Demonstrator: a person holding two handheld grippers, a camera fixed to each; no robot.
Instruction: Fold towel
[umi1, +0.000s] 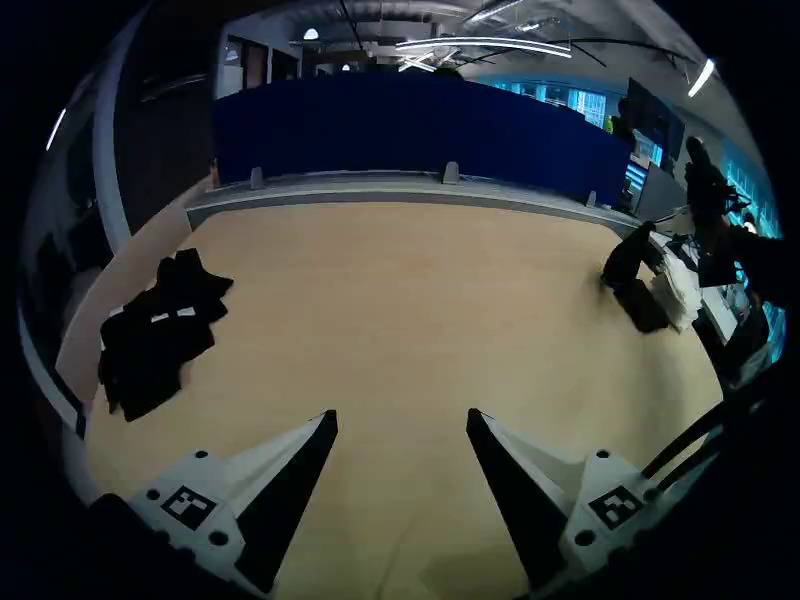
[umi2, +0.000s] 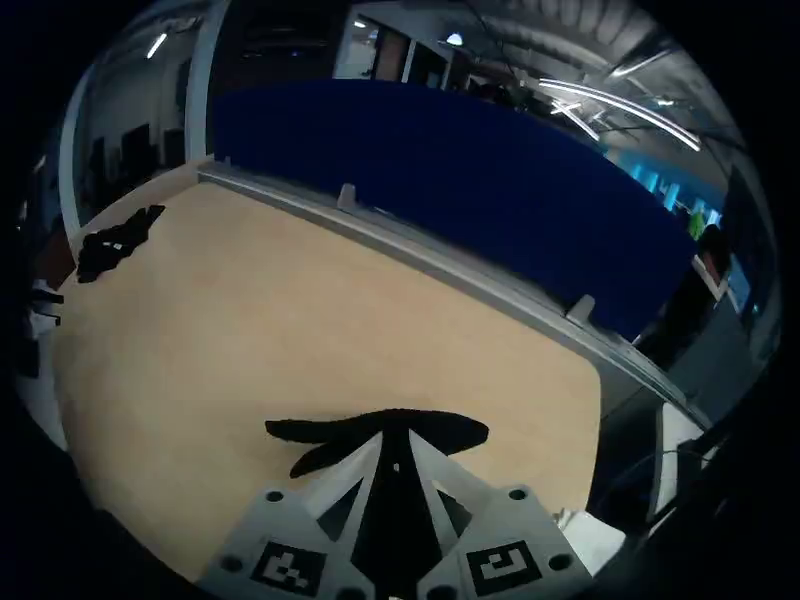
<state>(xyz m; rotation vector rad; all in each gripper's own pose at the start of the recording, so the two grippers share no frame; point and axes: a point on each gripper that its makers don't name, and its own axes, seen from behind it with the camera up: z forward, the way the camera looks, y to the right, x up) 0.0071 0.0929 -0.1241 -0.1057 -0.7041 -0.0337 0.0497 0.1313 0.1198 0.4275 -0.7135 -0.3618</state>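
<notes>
I see the black towel (umi2: 455, 428) bunched at the near edge of the wooden table (umi2: 250, 320), pinched between the closed fingers of my right gripper (umi2: 397, 436). My left gripper (umi1: 401, 414) hangs over bare tabletop, spread wide and holding nothing. A pile of black cloths (umi1: 155, 335) lies at the table's far left, and a blue partition (umi2: 450, 190) runs behind.

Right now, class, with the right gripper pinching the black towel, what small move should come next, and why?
Probably bring the open left gripper across to take a free end of the towel: the right gripper pinches it at one spot, and it looks bunched rather than flat on the table.
</notes>
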